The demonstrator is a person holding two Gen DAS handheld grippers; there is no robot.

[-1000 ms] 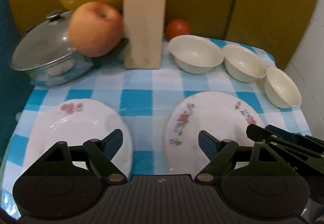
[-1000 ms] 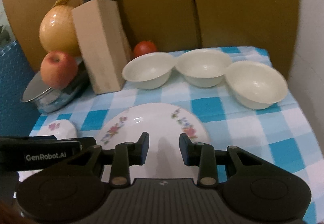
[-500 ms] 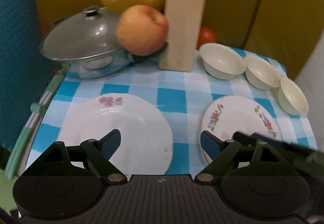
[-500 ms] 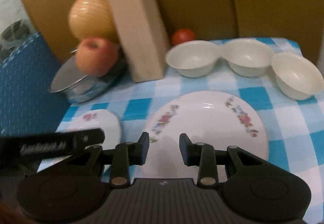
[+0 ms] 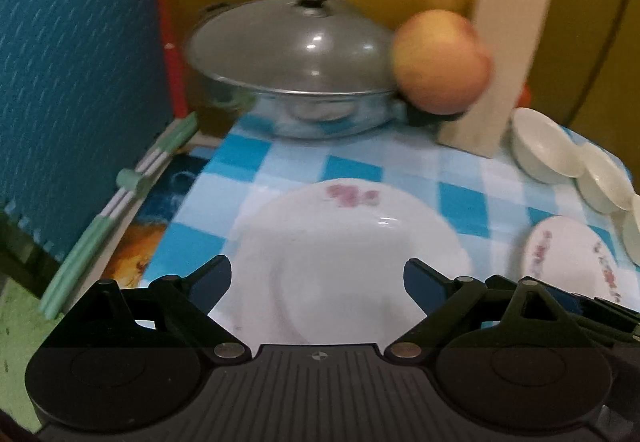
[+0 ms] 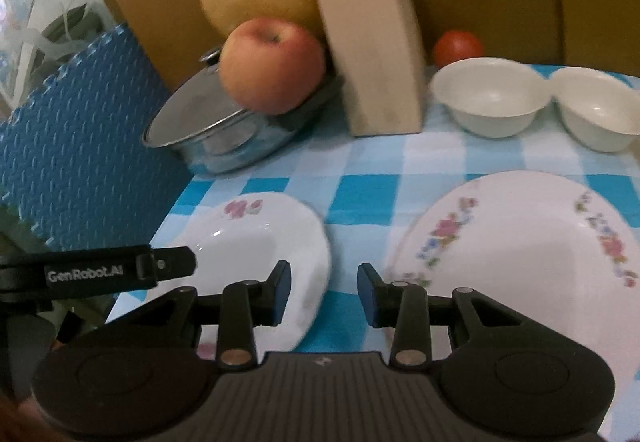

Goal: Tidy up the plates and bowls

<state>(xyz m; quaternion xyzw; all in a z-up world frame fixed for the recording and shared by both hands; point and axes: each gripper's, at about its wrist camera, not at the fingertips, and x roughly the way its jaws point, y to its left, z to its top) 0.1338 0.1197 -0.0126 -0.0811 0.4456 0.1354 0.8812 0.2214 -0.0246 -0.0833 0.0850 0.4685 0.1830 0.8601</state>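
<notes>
Hovering with jaws opening, nothing between: left gripper (image 5: pixel 316 278) over plain plate (image 5: pixel 344 254); right gripper (image 6: pixel 324 294) narrow, empty; floral plate (image 6: pixel 520 242) at three o'clock.

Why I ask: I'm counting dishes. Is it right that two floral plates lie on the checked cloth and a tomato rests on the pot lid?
Not quite: an apple rests on the pot lid, as the right wrist view shows; the tomato sits behind a bowl. Two plates do lie on the cloth.
</notes>
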